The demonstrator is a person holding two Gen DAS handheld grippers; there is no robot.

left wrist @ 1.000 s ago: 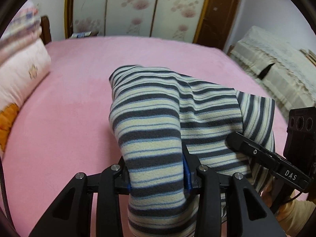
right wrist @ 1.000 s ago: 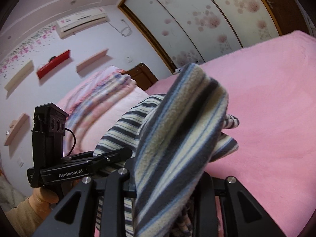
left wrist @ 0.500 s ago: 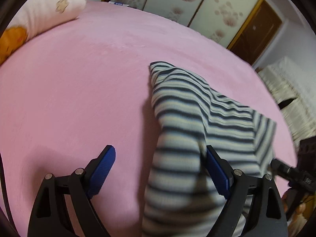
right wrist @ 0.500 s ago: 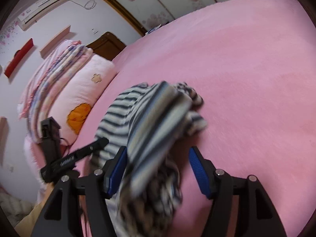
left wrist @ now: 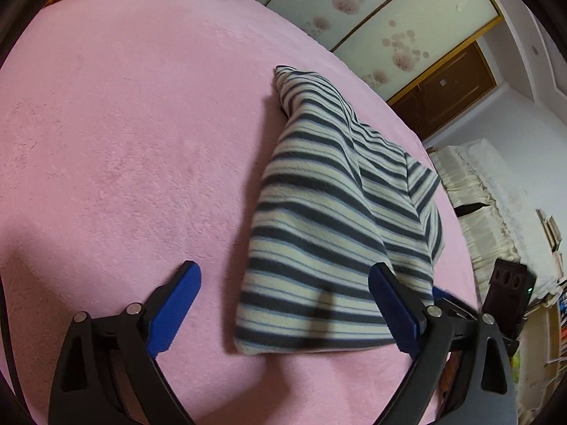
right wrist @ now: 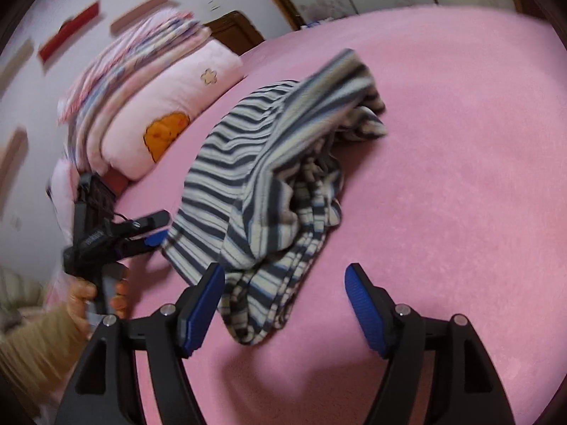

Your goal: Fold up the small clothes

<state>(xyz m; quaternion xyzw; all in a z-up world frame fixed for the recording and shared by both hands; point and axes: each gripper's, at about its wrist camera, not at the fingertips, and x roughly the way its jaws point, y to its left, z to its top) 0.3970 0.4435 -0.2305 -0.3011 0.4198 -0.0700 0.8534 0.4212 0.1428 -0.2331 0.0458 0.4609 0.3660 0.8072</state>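
A small striped garment (left wrist: 333, 219), grey, cream and blue, lies folded over on the pink bed (left wrist: 124, 141). In the right wrist view the garment (right wrist: 262, 184) is a loose heap with bunched layers showing at its right side. My left gripper (left wrist: 283, 283) is open, its blue pads on either side of the garment's near edge, holding nothing. My right gripper (right wrist: 283, 287) is open just behind the garment's near end, empty. The left gripper also shows in the right wrist view (right wrist: 152, 233), at the garment's left edge.
A pink pillow (right wrist: 170, 106) and a stack of striped blankets (right wrist: 134, 56) lie at the head of the bed. Floral wardrobe doors (left wrist: 372, 17) stand beyond the bed, and a cream covered sofa (left wrist: 496, 191) stands to the right.
Both grippers opened and let go of the striped garment, which dropped onto the bed. Both have drawn back a little from it.
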